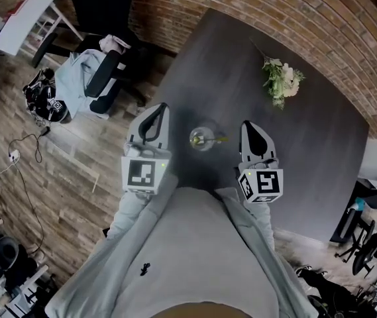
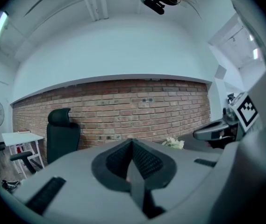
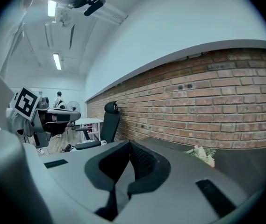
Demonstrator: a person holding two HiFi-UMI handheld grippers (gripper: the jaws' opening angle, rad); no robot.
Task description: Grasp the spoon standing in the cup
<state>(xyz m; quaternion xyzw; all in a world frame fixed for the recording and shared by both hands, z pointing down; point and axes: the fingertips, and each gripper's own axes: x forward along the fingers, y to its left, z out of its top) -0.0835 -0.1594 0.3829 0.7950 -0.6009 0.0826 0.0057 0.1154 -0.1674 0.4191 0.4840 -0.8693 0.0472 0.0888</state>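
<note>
So the spoon [image 1: 215, 138] stands in the cup [image 1: 201, 139] on the table [image 1: 307, 151]. Left gripper [image 1: 161, 110] left of the cup, right gripper [image 1: 248, 126] right of it, both jaws squeezed together, empty.

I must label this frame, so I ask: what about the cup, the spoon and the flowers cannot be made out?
1. Head view: the spoon is too small, only a thin yellowish streak at the cup.
2. Both gripper views: the cup is not shown; the shut left tool and right tool fill the lower picture.
3. Left gripper view: the flowers sit partly behind the tool's body.
</note>
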